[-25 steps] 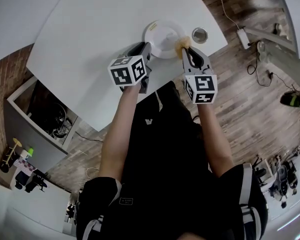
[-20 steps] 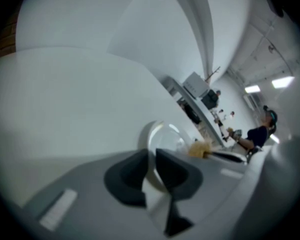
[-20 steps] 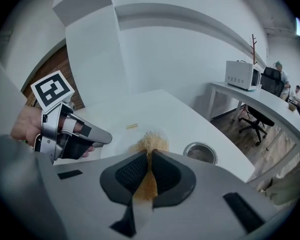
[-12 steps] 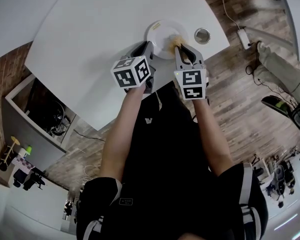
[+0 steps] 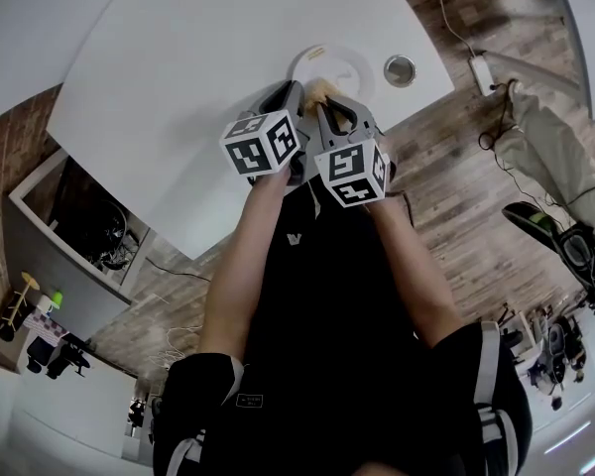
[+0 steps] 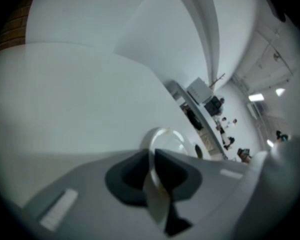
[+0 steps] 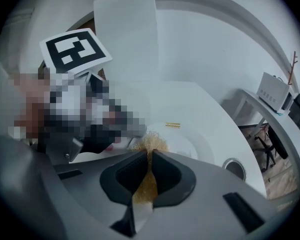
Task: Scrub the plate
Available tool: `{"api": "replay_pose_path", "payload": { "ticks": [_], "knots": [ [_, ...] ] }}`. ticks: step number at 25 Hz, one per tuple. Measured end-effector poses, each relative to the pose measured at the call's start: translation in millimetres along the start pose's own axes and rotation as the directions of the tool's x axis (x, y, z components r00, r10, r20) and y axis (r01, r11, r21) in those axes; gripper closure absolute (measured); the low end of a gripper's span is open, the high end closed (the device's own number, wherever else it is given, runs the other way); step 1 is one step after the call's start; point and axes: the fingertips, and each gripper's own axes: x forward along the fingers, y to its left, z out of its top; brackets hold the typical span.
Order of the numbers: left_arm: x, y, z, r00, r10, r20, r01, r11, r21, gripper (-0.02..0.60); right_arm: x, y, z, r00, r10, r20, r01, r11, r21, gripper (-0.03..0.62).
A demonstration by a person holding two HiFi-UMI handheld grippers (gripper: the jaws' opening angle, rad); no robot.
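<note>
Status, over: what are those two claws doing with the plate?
Left gripper shut on plate rim. Right gripper shut on golden scrubber, at plate's near edge. Metal ring apart, not in the way.

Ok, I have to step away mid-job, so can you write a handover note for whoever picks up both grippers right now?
Left gripper: jaws shut on the near rim of the plate, which is on the white table.
Right gripper: jaws shut on a golden scrubber, which touches the plate close to the left jaws.
Done: plate gripped, scrubber on it. How clean it is cannot be told.
Left: probably work the scrubber over the rest, including the small yellow mark near the far rim.
</note>
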Motion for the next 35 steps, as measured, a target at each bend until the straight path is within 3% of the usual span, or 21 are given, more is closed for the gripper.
{"api": "replay_pose_path", "payload": {
  "ticks": [6,15,20,31,35],
  "knots": [
    [0.7,-0.9,-0.1,1.0,0.005,-0.004,-0.004,0.999,0.035,0.544,0.6,-2.2,-4.0,1.0,0.013,-0.018,-0.013,1.0,-0.024,0.566],
    [0.7,-0.9,-1.4,1.0,-0.002,-0.012,0.002,0.999,0.032,0.545,-14.4,-73.3,-13.9,0.988,-0.145,-0.049,0.147,0.988,0.04,0.566],
    [1.0,-1.9,-1.2,1.0,-0.011,-0.012,0.011,1.0,0.017,0.545,-11.1,-82.6,-9.8,0.984,-0.17,-0.049,0.173,0.983,0.066,0.566],
    [1.1,-2.5,-2.6,0.999,-0.029,-0.015,0.029,1.0,-0.003,0.545,14.2,-10.3,11.3,0.999,-0.005,-0.048,0.004,1.0,-0.005,0.566],
    [1.5,-3.2,-2.4,0.999,-0.028,-0.024,0.029,0.999,0.035,0.545,13.2,-20.8,8.1,0.999,-0.008,-0.049,0.009,1.0,0.015,0.566]
  ]
}}
